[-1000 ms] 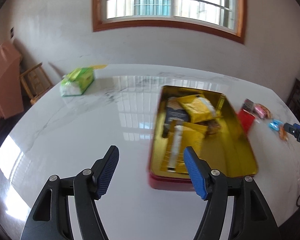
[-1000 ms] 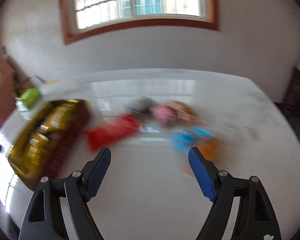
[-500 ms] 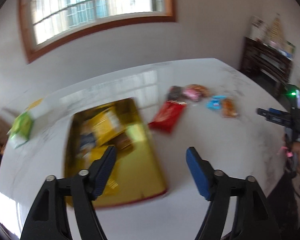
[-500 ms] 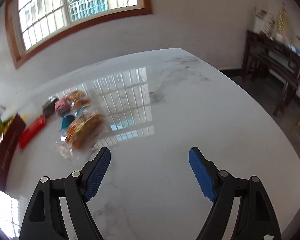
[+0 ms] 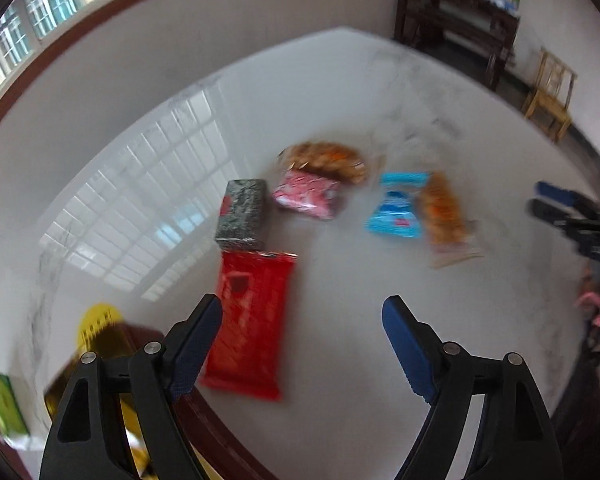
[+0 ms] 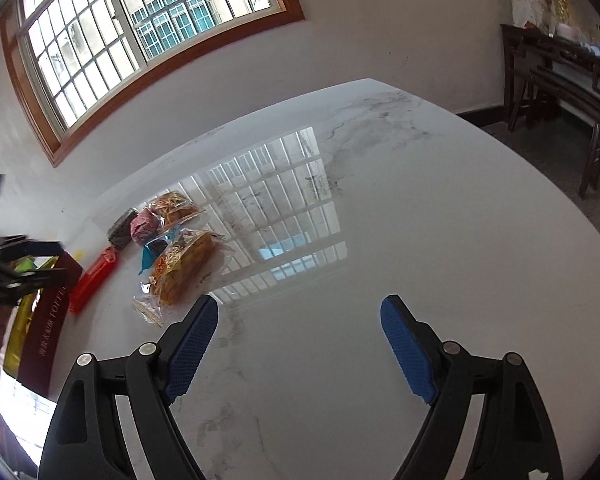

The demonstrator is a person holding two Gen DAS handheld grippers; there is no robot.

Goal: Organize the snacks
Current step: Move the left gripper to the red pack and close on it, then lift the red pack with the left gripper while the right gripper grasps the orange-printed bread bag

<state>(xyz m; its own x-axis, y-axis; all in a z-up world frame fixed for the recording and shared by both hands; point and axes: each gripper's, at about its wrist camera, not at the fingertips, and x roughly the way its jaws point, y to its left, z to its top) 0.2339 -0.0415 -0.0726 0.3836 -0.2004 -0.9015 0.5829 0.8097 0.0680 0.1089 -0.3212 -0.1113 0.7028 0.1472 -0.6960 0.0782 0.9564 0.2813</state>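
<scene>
Left wrist view showed six snack packets (image 5: 256, 320) loose on the tabletop (image 5: 340, 360), beside the tin (image 6: 48, 320), which already held yellow packs. Left gripper (image 5: 302, 344) and right gripper (image 6: 300, 346) had fingers wide apart, empty. Most sorting seemed left.

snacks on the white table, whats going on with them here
A person holds a two-finger gripper in each hand, sorting loose snacks into a gold-lined tin with dark red sides. Both the left gripper and right gripper are open and empty. The left one hovers by the long red wrapped packet. The speckled dark packet, pink packet, blue packet and two clear bags of orange biscuits lie on the glossy white marble table.
</scene>
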